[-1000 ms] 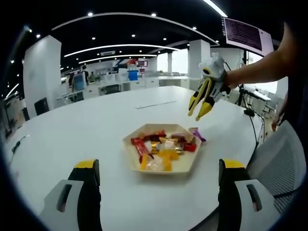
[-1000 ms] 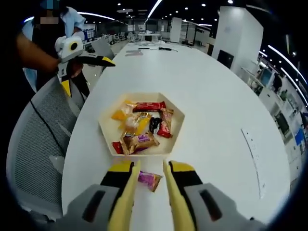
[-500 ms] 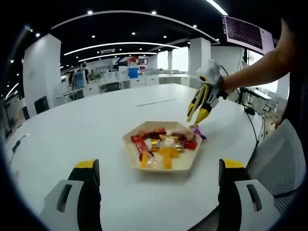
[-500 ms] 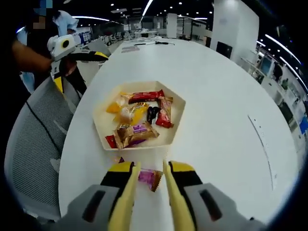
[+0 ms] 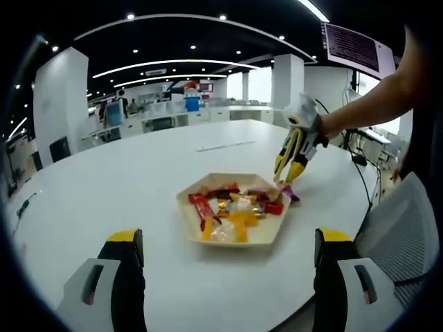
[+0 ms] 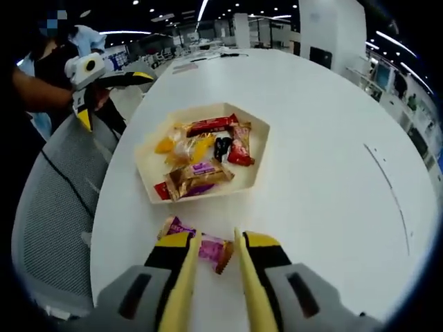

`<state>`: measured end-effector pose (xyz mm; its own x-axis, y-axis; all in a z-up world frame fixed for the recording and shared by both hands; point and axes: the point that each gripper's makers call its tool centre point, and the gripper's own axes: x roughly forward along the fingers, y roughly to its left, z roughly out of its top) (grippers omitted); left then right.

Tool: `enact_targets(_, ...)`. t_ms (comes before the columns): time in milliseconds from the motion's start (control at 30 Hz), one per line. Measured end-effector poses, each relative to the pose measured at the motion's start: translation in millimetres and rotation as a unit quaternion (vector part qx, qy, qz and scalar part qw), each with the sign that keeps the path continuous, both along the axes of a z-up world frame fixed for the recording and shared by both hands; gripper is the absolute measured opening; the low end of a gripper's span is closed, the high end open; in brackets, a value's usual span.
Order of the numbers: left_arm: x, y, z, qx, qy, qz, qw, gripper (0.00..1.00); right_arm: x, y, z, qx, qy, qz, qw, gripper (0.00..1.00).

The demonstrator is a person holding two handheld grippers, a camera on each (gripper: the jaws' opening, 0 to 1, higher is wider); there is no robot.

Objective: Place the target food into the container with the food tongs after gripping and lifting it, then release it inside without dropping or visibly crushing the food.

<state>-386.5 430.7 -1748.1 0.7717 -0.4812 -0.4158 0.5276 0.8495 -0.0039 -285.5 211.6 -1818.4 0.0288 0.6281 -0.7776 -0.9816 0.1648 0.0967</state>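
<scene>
Purple candy (image 6: 206, 247) between right fingers (image 6: 185, 277)

In the right gripper view, bare white table (image 6: 325, 166) spreads across the whole right half. The hexagonal tray (image 6: 259, 155) of wrapped sweets sits centre frame. At lower centre, a purple candy (image 6: 208, 247) lies just beside the tray's near wall, leaving a narrow gap. A grey mesh chair (image 6: 52, 207) crowds the table's left edge.

Bright ceiling lights (image 5: 129, 16), sharp centre, strong fisheye edge bending
</scene>
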Motion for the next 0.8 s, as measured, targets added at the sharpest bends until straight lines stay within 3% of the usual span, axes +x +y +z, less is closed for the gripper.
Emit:
enact_targets(433, -0.3, -0.9, 0.4, 0.002, -0.002, -0.002, 1.0, 1.0, -27.3, -12.9, 9.8, -0.001, -0.001, 0.017, 0.9999, 0.28)
enact_targets(500, -0.3, -0.9, 0.2, 0.002, -0.002, -0.002, 1.0, 1.0, -29.3, -15.3, 5.1, -0.021, -0.023, 0.04, 0.9987, 0.28)
enact_targets(800, -0.3, -0.6, 0.0, 0.001, -0.001, -0.002, 1.0, 1.0, -36.1, -0.6, -9.3, -0.03, -0.03, 0.058, 0.9974, 0.28)
